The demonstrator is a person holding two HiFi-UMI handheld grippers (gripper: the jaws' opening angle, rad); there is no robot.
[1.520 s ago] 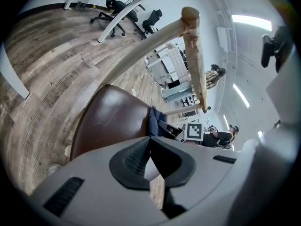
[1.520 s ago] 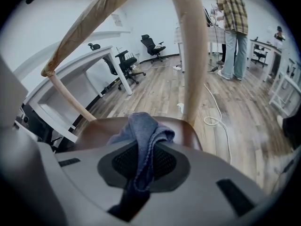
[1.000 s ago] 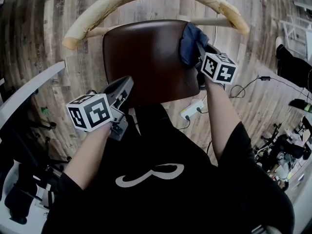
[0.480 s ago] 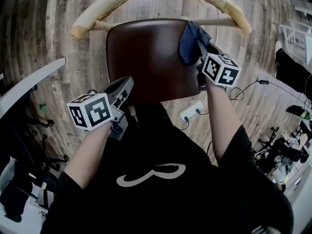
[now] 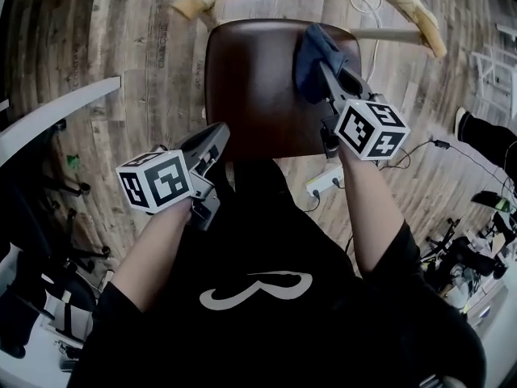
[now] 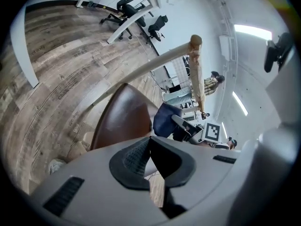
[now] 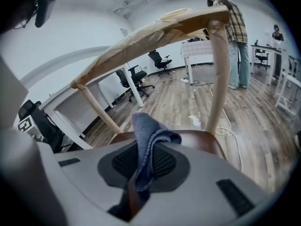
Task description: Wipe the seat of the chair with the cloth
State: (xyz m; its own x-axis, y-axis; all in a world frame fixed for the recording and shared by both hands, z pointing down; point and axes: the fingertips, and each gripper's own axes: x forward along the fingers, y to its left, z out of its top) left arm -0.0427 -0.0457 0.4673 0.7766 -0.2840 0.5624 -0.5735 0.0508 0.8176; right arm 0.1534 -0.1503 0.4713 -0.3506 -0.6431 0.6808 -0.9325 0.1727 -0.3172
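The chair's brown seat (image 5: 254,79) lies below me, with its pale curved wooden backrest (image 5: 404,14) at the far side. A dark blue cloth (image 5: 313,55) rests bunched on the seat's back right part. My right gripper (image 5: 325,73) is shut on it. In the right gripper view the cloth (image 7: 149,142) sticks up between the jaws, with the seat (image 7: 207,142) just beyond. My left gripper (image 5: 216,136) hovers at the seat's front left edge, shut and holding nothing. The left gripper view shows the seat (image 6: 120,121), the cloth (image 6: 164,120) and the right gripper (image 6: 184,125).
A white power strip (image 5: 323,181) and cables lie on the wood floor right of the chair. A white desk edge (image 5: 56,124) curves in at the left. Office chairs (image 7: 138,81) and a standing person (image 7: 235,36) are farther off.
The head view has swung, so the chair sits more to the right and higher in the picture. The right gripper stays shut on the cloth at the seat's back right; the left gripper has barely moved.
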